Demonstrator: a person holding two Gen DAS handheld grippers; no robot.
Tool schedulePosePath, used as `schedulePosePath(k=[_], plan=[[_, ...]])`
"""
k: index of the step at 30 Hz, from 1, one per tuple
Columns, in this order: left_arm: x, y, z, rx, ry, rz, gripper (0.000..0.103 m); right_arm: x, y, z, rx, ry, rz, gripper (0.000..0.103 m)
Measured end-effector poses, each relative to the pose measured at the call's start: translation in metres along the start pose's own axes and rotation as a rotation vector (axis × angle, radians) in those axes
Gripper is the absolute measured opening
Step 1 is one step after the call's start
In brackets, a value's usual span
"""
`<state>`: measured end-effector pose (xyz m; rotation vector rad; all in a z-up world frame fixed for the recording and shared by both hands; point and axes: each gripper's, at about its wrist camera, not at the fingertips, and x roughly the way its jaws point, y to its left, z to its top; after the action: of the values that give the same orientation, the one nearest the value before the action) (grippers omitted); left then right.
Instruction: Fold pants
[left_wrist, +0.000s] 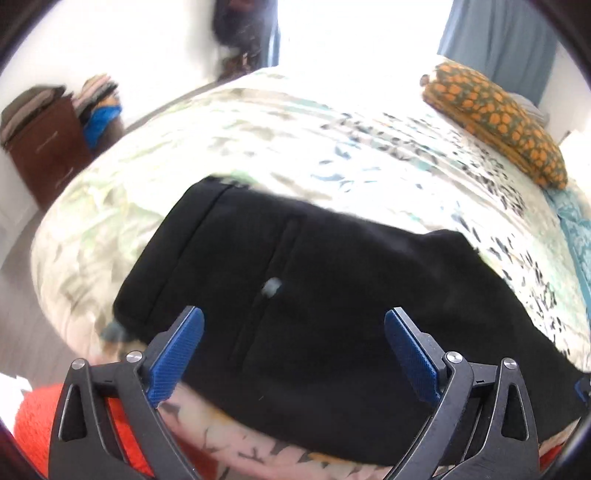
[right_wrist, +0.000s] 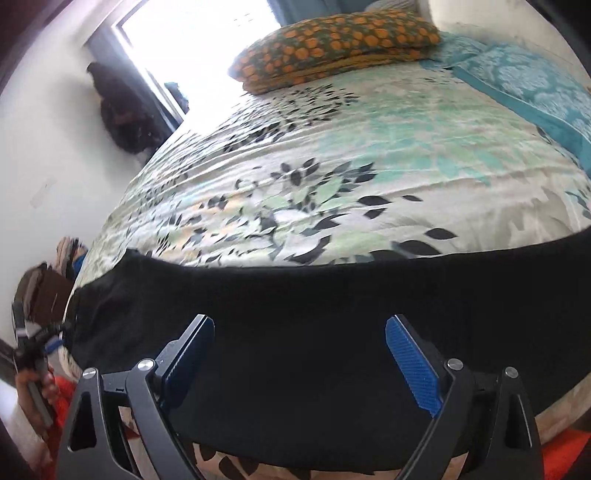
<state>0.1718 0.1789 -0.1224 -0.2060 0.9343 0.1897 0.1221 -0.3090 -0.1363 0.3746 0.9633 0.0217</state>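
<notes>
Black cloth fills the near edge of the bed (right_wrist: 332, 166): the pants (left_wrist: 295, 280) lie flat along that edge, spread lengthwise from the left end toward the right, on the leaf-print cover. Your left gripper (left_wrist: 293, 350) hangs above the left end of them, where a seam and a small pale spot show, with its jaws spread wide and nothing between the blue pads. Your right gripper (right_wrist: 299, 354) hovers over the long dark band further right, equally released and empty. Both point down at the fabric without touching it, so the pants rest on the bed alone. They look already doubled leg on leg, which would explain the narrow strip. From here, you would likely take the two ends to fold it shorter. The pillow (right_wrist: 332, 44) at the far edge is well apart and out of your way.
</notes>
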Motion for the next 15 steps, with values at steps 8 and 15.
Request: schedulePosePath(k=[8,15], plan=[[0.074,-0.010,-0.017,0.149,0.199,0.141,0.102,0.058,0.095,0.013,-0.033,0.228,0.298,0.094],[0.066,0.004,-0.018,0.155,0.173,0.114,0.103,0.151,0.196,0.120,0.023,0.393,0.489,0.099]])
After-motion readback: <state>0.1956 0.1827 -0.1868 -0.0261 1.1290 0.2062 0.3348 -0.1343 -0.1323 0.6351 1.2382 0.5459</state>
